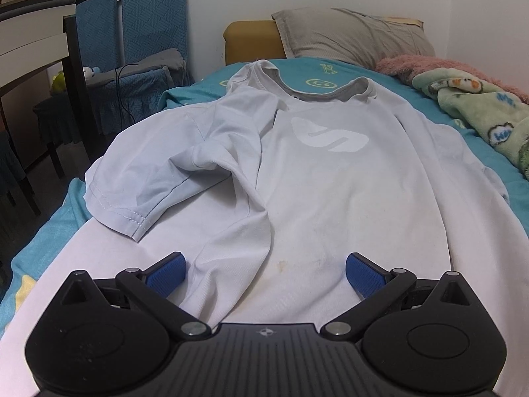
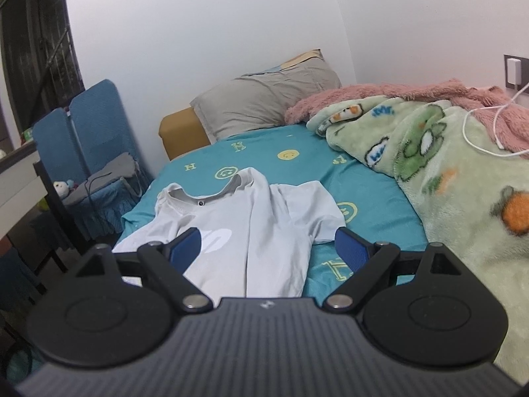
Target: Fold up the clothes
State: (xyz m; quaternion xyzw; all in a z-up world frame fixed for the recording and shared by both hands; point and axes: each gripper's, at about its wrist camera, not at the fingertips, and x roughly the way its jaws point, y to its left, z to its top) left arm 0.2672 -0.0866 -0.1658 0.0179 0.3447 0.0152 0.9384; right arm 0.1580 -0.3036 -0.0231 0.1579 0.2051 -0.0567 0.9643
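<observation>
A pale grey T-shirt (image 1: 317,178) with a white chest logo lies face up on the teal bed sheet (image 1: 317,69), collar toward the pillow. Its left sleeve (image 1: 139,185) is folded inward and rumpled over the body. My left gripper (image 1: 266,269) is open low over the shirt's lower part, blue pads wide apart, nothing between them. In the right wrist view the same T-shirt (image 2: 261,231) lies ahead with its right sleeve (image 2: 317,211) spread on the sheet. My right gripper (image 2: 267,248) is open above the shirt's right side, holding nothing.
A grey pillow (image 2: 267,99) lies at the head of the bed. A green cartoon blanket (image 2: 456,178) and pink fleece (image 2: 380,96) fill the right side, with a white cable (image 2: 489,122) on them. Blue-covered chairs (image 1: 139,43) and a dark table (image 1: 33,36) stand left of the bed.
</observation>
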